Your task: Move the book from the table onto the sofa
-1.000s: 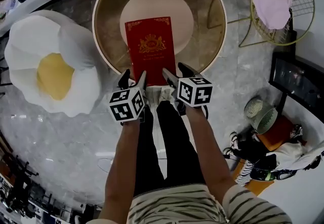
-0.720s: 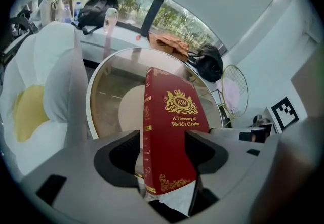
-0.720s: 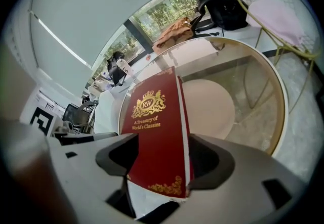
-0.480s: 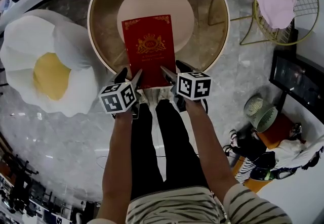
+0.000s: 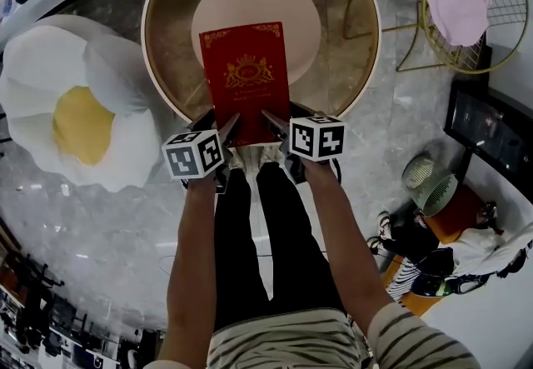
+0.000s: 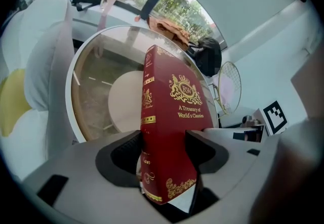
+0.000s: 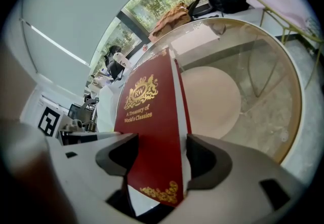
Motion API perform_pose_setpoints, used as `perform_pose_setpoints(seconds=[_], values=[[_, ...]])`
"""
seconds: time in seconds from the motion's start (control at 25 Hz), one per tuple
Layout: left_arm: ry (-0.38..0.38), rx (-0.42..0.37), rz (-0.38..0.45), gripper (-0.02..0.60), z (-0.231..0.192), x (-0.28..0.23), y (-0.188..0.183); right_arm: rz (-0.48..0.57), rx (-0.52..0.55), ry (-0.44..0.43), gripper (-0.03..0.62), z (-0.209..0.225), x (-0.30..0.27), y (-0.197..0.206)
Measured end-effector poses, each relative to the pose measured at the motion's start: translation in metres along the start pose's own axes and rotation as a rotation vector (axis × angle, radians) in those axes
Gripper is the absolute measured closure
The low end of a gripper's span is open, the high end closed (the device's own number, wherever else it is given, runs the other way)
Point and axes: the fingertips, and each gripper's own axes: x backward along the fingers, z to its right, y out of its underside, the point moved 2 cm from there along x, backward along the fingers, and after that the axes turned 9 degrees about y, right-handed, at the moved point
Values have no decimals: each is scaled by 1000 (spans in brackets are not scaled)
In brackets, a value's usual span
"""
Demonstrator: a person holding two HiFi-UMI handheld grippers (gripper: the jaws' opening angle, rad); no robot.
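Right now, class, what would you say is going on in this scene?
A person holds a gripper in each hand at the near end of a red hardcover book with gold lettering, lying on a round glass table. The left claw has just been opening, and its jaws stand apart around one near corner of the book. The right claw straddles the other corner; whether it presses yet is unclear.

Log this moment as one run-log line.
phase: pre-grasp | book: flat on round table | left gripper: jaws just opening, book between them | right gripper: open, book between jaws | lifted: no
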Motion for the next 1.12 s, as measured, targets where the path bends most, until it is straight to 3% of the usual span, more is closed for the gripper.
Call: perform_pose_setpoints(seconds=[0.56,1.12], values=[[0,7,14,322,9,9,1,27,15,29,304,-4,14,-1],[-8,-25,67,325,45,54,-8,91,61,25,306,-34,64,-10]])
